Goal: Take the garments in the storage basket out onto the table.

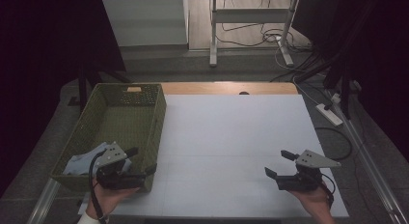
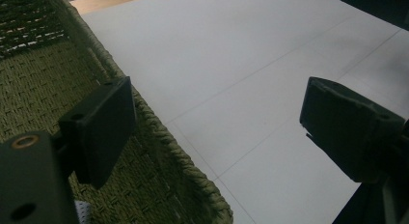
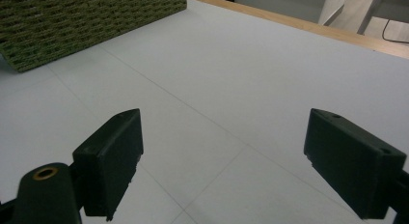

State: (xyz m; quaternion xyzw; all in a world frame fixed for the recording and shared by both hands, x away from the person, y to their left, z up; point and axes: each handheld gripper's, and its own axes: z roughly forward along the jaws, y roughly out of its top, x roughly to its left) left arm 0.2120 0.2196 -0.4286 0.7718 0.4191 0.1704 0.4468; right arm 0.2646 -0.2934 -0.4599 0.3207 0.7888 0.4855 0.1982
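The basket [image 1: 120, 132] stood at the 9 o'clock side of the worktop [image 1: 231, 151], and a pale blue cloth [image 1: 84, 160] lay crumpled on its floor in the corner nearest the person, at about 7 o'clock. The left hand-held gripper [image 1: 141, 161] hung over the basket's near right rim with its jaws released and spread wide; in the left gripper view one jaw sat inside the woven wall [image 2: 159, 137] and the other over the bare sheet, so the rim lay between them without contact. The right hand-held gripper [image 1: 279, 164] was held at about 5 o'clock, well apart from the basket, jaws likewise released and holding nothing.

The cloth was judged light, soft and limp: it would sag and drape when lifted and would not keep its shape. A pinch on a raised fold near its middle was judged the best hold, since a grip on a flat edge could slip. The basket appeared stiff but light, and a snagged weave might drag it.
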